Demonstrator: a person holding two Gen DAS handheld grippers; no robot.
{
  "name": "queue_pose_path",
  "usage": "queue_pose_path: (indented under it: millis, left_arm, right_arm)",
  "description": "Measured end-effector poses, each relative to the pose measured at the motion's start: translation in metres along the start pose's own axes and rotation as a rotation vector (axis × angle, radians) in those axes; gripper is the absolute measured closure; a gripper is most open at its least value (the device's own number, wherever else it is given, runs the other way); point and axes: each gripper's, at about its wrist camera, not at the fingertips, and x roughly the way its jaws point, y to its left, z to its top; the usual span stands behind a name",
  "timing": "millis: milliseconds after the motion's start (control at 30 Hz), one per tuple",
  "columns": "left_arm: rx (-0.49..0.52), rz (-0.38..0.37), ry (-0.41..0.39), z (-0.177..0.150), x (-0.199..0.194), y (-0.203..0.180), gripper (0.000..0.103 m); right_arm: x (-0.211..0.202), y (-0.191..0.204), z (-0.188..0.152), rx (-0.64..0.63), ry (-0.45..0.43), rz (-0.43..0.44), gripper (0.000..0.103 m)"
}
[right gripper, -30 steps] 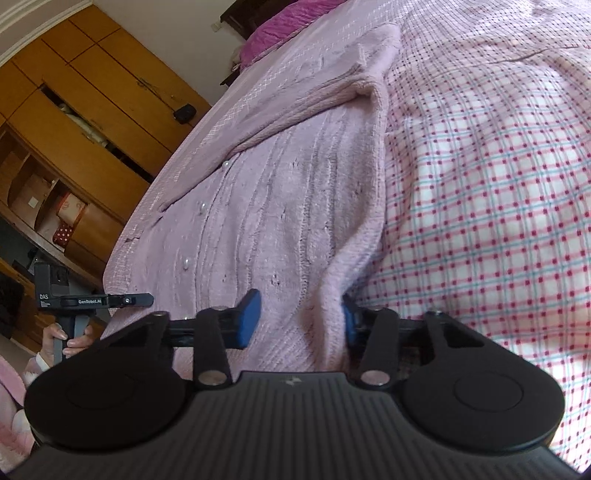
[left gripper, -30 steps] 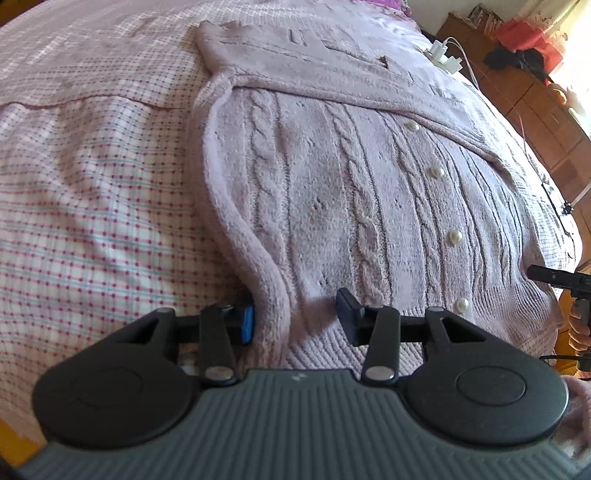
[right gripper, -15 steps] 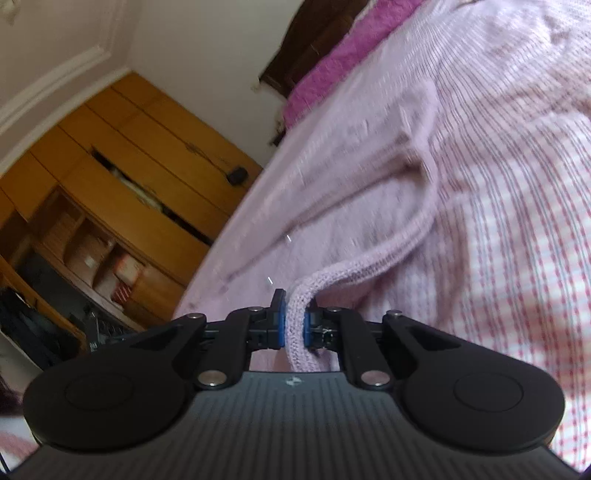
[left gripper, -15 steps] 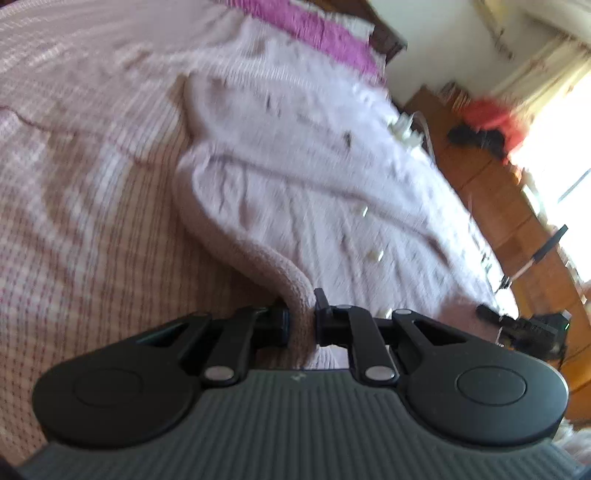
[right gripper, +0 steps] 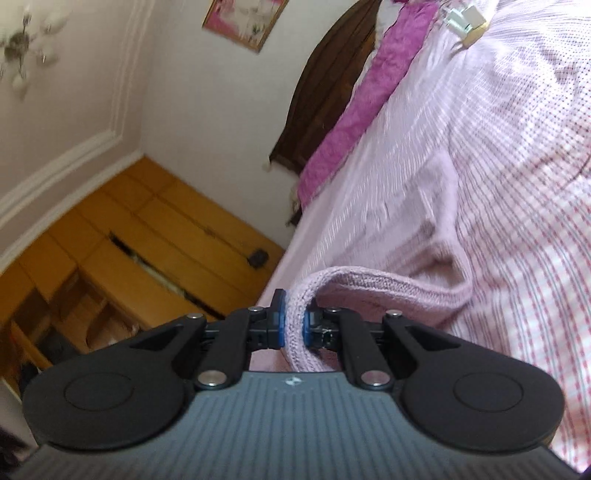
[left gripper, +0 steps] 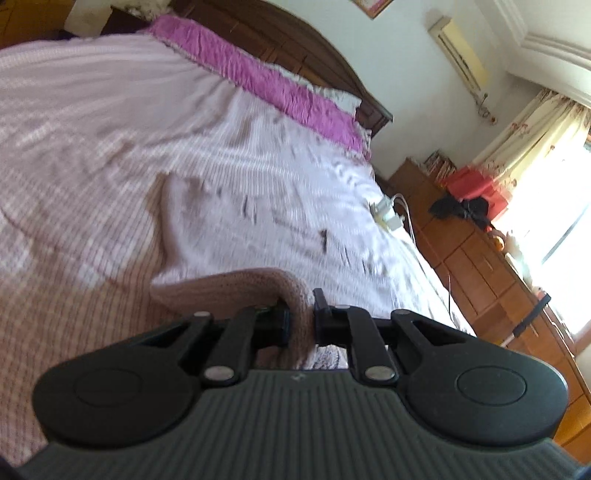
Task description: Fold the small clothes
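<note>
Pinching the cardigan [left gripper: 236, 288] hem, we clamp both grippers: left gripper [left gripper: 300, 318], right gripper [right gripper: 293, 323].
Only our left view shows the charger [left gripper: 388, 216] at two o'clock.

We're in a bedroom, and a checked bedspread [left gripper: 92, 155] fills the view, pale pink with red lines. At twelve o'clock in the left view sits a magenta pillow [left gripper: 266, 85] against a dark wooden headboard [left gripper: 306, 48]. Out at three o'clock, bright daylight pours through a window [left gripper: 565, 229] past floral curtains [left gripper: 532, 125], over a row of orange-brown wooden cabinets [left gripper: 491, 273]. In the right view there's a framed picture [right gripper: 243, 18] on the pale wall at twelve o'clock and wooden wardrobes [right gripper: 122, 240] at nine.
</note>
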Motion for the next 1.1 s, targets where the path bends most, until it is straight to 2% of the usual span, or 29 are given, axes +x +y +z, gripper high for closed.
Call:
queue_pose_path:
  millis: [100,300,467,567,700,900,967,1100]
  left_arm:
    - [-0.007,0.005,-0.044,0.01,0.004,-0.002,0.09]
    - [-0.046,0.01,-0.107,0.035,0.021,-0.002,0.09]
    - [-0.058,0.068,-0.147,0.056,0.043,0.003,0.09]
    - [-0.076,0.109,-0.138,0.066,0.064,0.012,0.09]
    - [-0.049,0.205,-0.089,0.07,0.098,0.027,0.09]
    - [0.053,0.331,0.0,0.058,0.139,0.046,0.09]
    - [0.085,0.363,0.033,0.053,0.15,0.051,0.089]
    - [0.154,0.388,0.04,0.045,0.155,0.051,0.088]
  right_arm:
    - [0.013,-0.007,0.013,0.059,-0.056,0.009,0.093]
    - [0.05,-0.007,0.04,0.074,-0.107,0.0,0.093]
    - [0.079,-0.005,0.064,0.084,-0.158,-0.032,0.093]
    - [0.1,-0.012,0.074,0.082,-0.173,-0.091,0.093]
    - [0.126,-0.027,0.08,0.062,-0.16,-0.198,0.093]
    - [0.152,-0.059,0.074,0.03,-0.129,-0.373,0.092]
    - [0.164,-0.069,0.07,-0.015,-0.095,-0.453,0.091]
    - [0.171,-0.078,0.06,-0.085,-0.084,-0.477,0.091]
